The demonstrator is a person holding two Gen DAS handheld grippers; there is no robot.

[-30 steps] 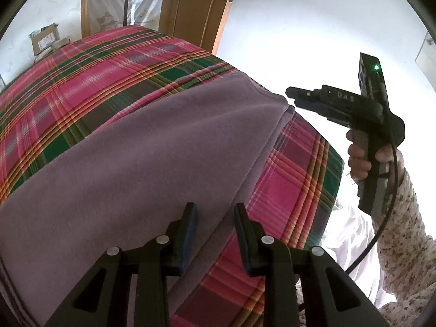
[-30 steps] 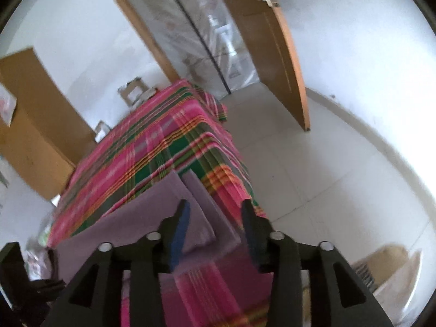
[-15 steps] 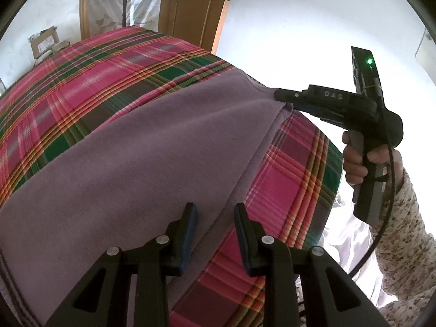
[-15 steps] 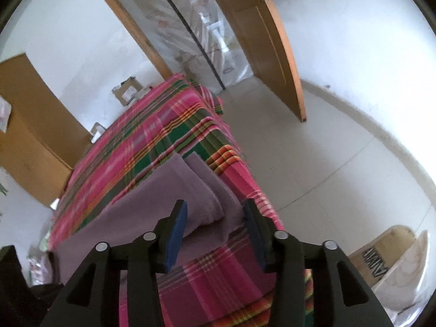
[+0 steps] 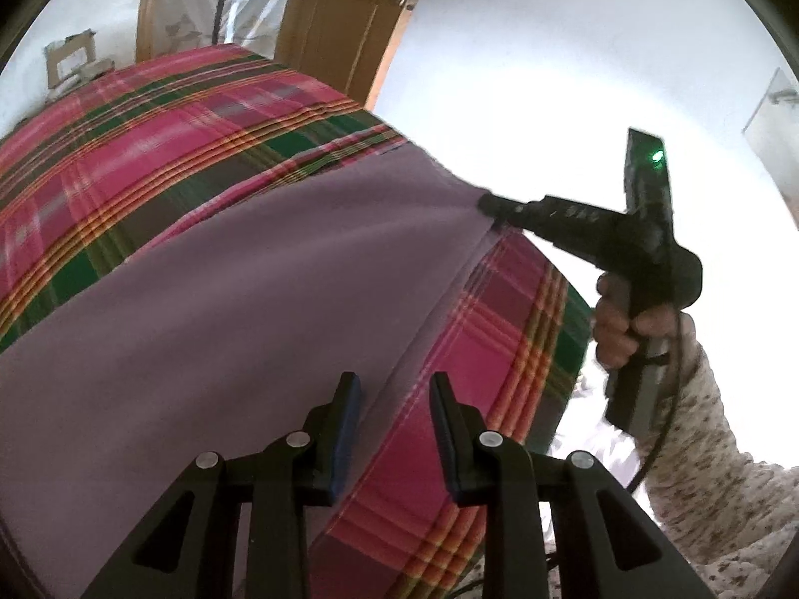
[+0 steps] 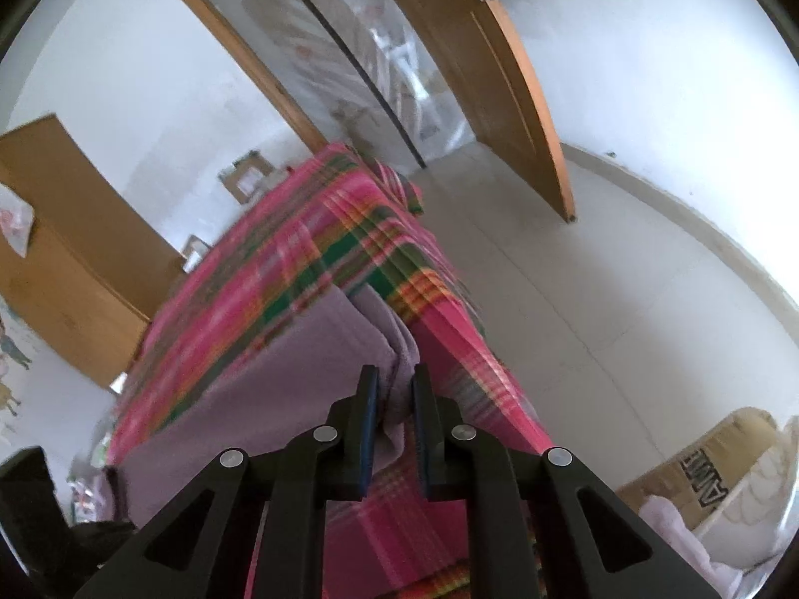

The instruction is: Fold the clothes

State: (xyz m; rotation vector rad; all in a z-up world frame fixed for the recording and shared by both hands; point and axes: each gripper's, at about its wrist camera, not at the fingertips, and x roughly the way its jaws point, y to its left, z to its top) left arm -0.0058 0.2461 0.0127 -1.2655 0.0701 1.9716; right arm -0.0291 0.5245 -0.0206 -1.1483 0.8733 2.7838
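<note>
A purple garment (image 5: 249, 299) lies spread on a bed with a pink and green plaid sheet (image 5: 150, 140). My left gripper (image 5: 394, 384) hangs open just above the garment's near right edge, which runs under the gap between its fingers. In the left wrist view my right gripper (image 5: 492, 204) has its tip at the garment's far right corner. Up close in the right wrist view, the right gripper (image 6: 394, 379) has its jaws closing, and a bunched fold of the purple garment (image 6: 309, 364) is pinched between the pads over the plaid sheet (image 6: 324, 229).
A person's hand (image 5: 619, 329) in a speckled sleeve holds the right gripper beside the bed. A wooden door (image 6: 499, 75) stands open beyond the bed, a wooden cabinet (image 6: 60, 249) is at the left, and a cardboard box (image 6: 699, 464) sits on the pale floor at the right.
The right gripper moved in to the garment's far right corner and its jaws narrowed onto the cloth. The left gripper stayed in place, still open.
</note>
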